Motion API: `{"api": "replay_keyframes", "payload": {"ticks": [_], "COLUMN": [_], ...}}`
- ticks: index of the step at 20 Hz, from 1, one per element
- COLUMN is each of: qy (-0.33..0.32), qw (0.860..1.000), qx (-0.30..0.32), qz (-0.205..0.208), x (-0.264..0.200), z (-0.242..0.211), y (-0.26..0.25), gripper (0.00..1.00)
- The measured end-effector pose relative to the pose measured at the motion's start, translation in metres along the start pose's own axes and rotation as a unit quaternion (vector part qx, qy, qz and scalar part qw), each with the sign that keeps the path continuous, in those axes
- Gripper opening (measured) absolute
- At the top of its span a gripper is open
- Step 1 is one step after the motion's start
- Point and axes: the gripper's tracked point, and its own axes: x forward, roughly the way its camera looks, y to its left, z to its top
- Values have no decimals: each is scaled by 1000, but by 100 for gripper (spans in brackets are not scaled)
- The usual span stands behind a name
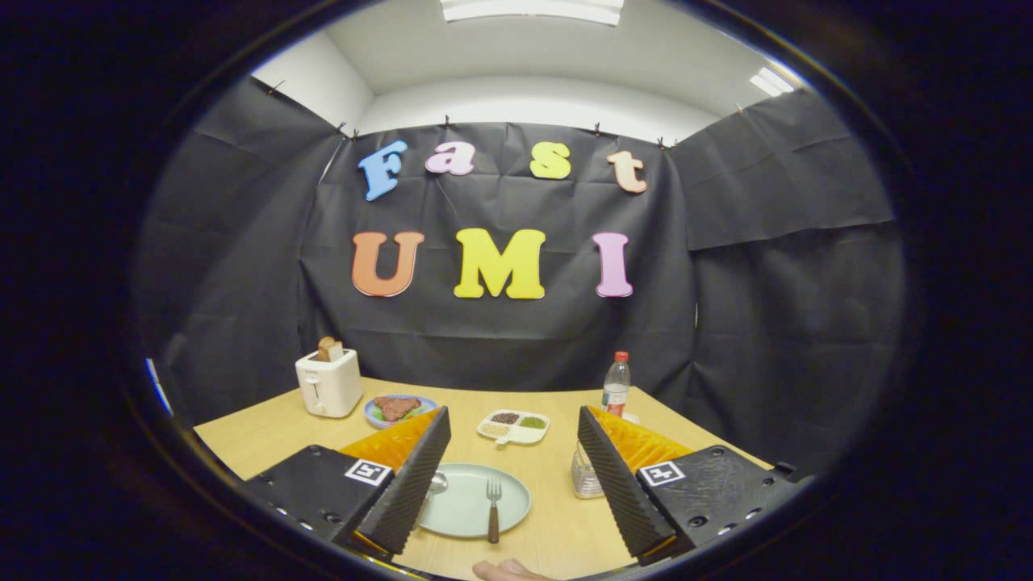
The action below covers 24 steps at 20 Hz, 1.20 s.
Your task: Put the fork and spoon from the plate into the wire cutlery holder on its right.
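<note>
A pale green plate [464,494] lies on the wooden table between my fingers, a little toward the left one. A fork [493,508] with a dark handle rests on the plate's right part, tines pointing away. The spoon [437,483] lies at the plate's left, mostly hidden behind my left finger [411,484]. The wire cutlery holder [587,476] stands right of the plate, partly covered by my right finger [617,484]. My gripper [514,440] is open, held above the table with nothing between its fingers.
Beyond the plate sit a white divided dish [514,426] of grains, a blue plate of food [395,408], a white toaster [328,382] holding bread, and a plastic bottle [616,384] with a red cap. Part of a hand [504,571] shows at the table's near edge.
</note>
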Motion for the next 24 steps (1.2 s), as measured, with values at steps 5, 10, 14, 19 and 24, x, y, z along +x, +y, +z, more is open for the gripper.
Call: {"api": "replay_keyframes", "payload": {"ticks": [5, 10, 14, 19, 24], "qy": [24, 99, 180, 288, 326], "qw": [1000, 995, 983, 958, 945], "qx": [1, 9, 3, 0, -10], "qz": [1, 13, 19, 17, 36], "x": [17, 49, 75, 97, 105], "z": [-16, -45, -74, -119, -146], "y": [1, 5, 8, 6, 16], "gripper": [95, 95, 96, 96, 96]}}
